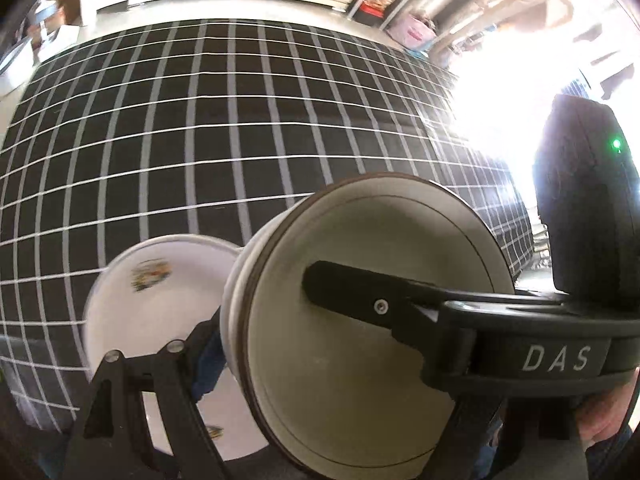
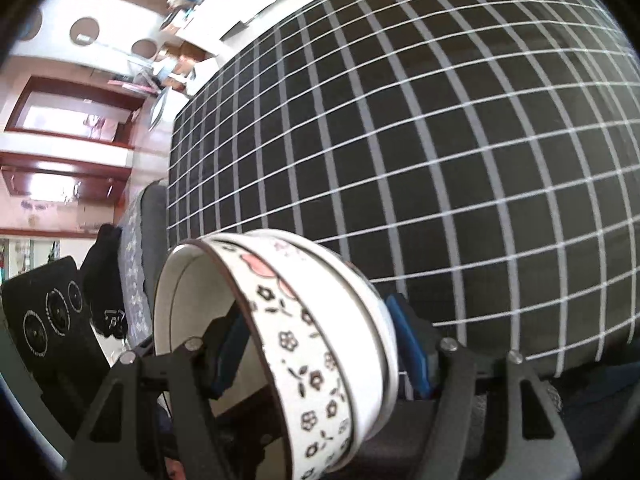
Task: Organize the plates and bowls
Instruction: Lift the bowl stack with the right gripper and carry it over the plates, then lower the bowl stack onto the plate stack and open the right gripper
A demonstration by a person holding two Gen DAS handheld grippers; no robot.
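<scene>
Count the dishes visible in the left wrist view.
2: a beige brown-rimmed bowl gripped in the left tongs, and a white round dish with colourful prints to its left. Others may be hidden.

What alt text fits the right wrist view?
The right claw grips a stack of floral bowls tipped on edge, blue pads either side, above a black tablecloth with a white grid.

Blown-out window glare at right, fisheye-warped edges, slight blur.
</scene>
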